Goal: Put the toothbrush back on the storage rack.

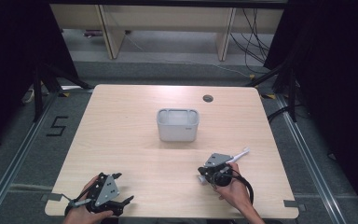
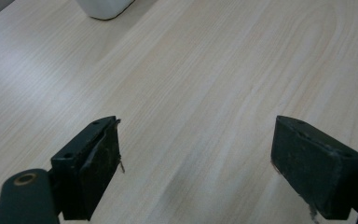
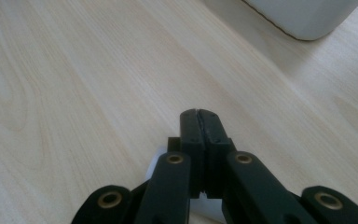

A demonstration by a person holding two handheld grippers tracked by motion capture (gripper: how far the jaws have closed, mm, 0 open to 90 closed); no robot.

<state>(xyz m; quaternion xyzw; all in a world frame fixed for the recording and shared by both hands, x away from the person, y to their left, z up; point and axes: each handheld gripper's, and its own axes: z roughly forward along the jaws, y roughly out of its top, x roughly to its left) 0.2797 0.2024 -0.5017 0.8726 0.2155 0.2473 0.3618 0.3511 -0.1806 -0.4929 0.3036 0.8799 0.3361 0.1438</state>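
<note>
A white, light-grey tub (image 1: 177, 125) stands upright in the middle of the wooden table (image 1: 135, 107); its base shows in the left gripper view (image 2: 105, 7) and in the right gripper view (image 3: 303, 14). My left gripper (image 1: 122, 188) rests near the front left edge, its jaws wide open over bare wood (image 2: 196, 140). My right gripper (image 1: 202, 174) is at the front right with its jaws pressed flush together (image 3: 200, 114). A slim white object (image 1: 240, 155) lies under it, and a white bit (image 3: 160, 161) peeks out below the jaws. I cannot tell whether it is gripped.
A round cable hole (image 1: 208, 98) sits near the table's far edge. A black "5" (image 1: 56, 126) is marked on the floor at the left. Desk legs (image 1: 113, 37) and cables (image 1: 254, 42) lie beyond the table. Dark stands flank both sides.
</note>
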